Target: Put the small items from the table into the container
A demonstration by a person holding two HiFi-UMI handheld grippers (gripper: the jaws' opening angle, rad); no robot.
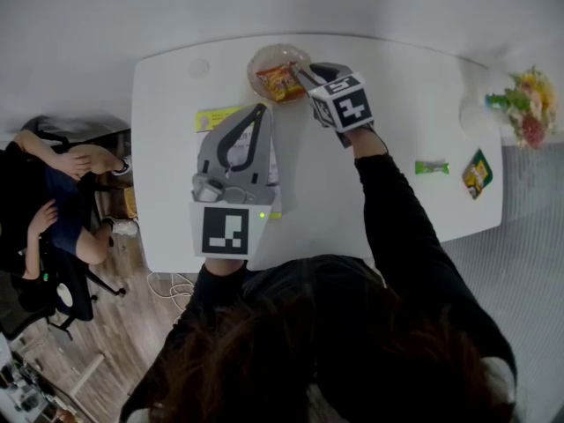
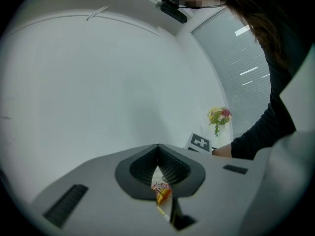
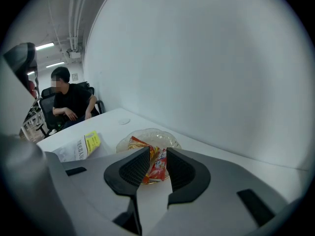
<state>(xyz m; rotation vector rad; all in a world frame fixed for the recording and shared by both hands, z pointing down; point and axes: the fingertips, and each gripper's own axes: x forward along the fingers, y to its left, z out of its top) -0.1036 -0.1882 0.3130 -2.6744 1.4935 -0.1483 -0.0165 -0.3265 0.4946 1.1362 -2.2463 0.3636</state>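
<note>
A clear glass bowl [image 1: 278, 63] [image 3: 147, 136] stands at the table's far edge with an orange snack packet [image 1: 280, 82] [image 3: 137, 144] in it. My right gripper [image 1: 302, 73] [image 3: 157, 151] reaches over the bowl's right rim. Its jaws stand a little apart, shut on a red snack packet [image 3: 158, 165] that hangs over the bowl. My left gripper [image 1: 262, 108] [image 2: 158, 149] rests on the table in front of the bowl, pointing at it. Its tips meet and it holds nothing. A green packet [image 1: 432, 167] and a green-yellow packet [image 1: 477, 173] lie at the right.
A white bag with a yellow label [image 1: 216, 117] [image 3: 81, 146] lies left of the bowl, by my left gripper. Flowers [image 1: 529, 104] [image 2: 219, 117] stand at the table's right end. A person sits on a chair [image 1: 53, 192] [image 3: 69, 102] off the left edge.
</note>
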